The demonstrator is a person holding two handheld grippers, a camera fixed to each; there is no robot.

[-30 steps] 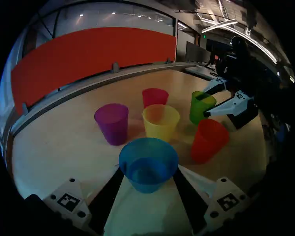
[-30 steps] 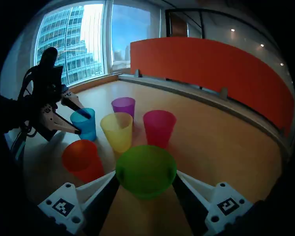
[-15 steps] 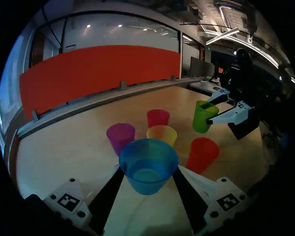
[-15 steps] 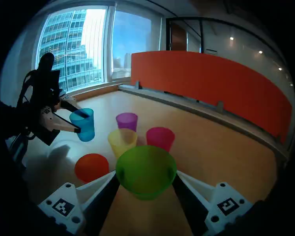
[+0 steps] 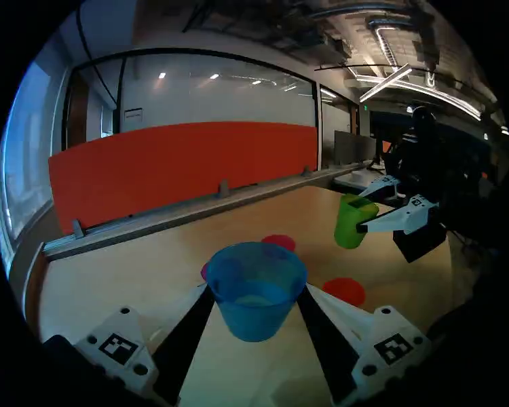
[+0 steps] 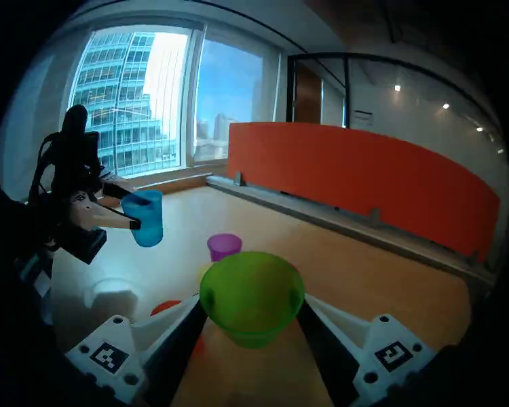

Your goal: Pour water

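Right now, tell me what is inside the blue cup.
The blue cup holds a shallow layer of water; the bottom beneath it is too dim to make out.

Six cups (image 5: 256, 308), two claws (image 6: 252, 308)

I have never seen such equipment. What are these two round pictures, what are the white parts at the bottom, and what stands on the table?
There is no robot here. A person holds one two-finger tool in each hand, and a fisheye camera rides on each tool, which makes the pictures round. The left gripper view looks along the left tool. The white parts at the bottom are its fingers, and they press on a blue cup that seems to hold a little water. The right gripper view looks along the right tool, which is shut on a green cup. Each view also shows the other tool farther off, holding its cup above the wooden table. On the table stand a purple cup, a pink cup and an orange-red cup.
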